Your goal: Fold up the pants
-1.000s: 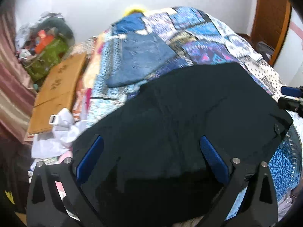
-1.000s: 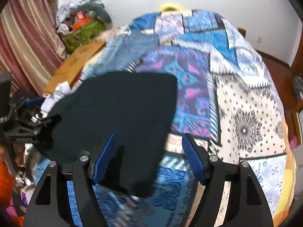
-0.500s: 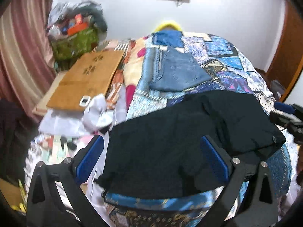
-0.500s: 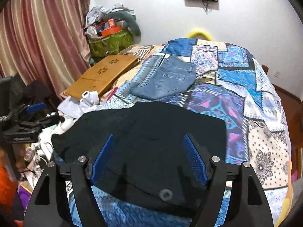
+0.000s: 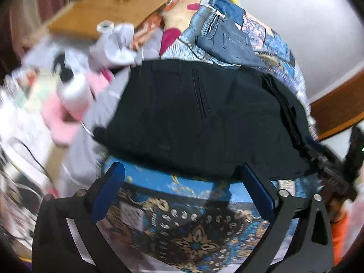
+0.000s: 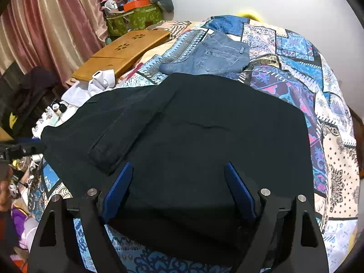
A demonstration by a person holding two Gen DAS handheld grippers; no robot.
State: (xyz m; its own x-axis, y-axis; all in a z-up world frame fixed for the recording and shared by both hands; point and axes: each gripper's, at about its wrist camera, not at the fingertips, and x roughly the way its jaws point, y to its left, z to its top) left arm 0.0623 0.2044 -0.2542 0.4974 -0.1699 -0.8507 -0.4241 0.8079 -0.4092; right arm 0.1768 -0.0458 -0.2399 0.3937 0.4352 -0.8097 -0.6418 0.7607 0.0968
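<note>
Black pants (image 6: 195, 141) folded flat on the patchwork bedspread (image 6: 323, 104), both grippers free.
Left gripper (image 5: 182, 177): fingers apart, nothing held, pants just ahead of the tips. Right gripper (image 6: 179, 182): apart, over the near edge. Looks like between-folds; next needs both pinching one edge for another fold.

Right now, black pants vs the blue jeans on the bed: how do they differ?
The black fabric pants lie nearest the open right tongs, spread wide in a loose fold; the blue denim jeans sit farther up the patchwork quilt, folded into a smaller, tidy packet. The black pair hangs past the quilt's left edge; the jeans rest fully on it. Both lie flat, ungripped.
</note>
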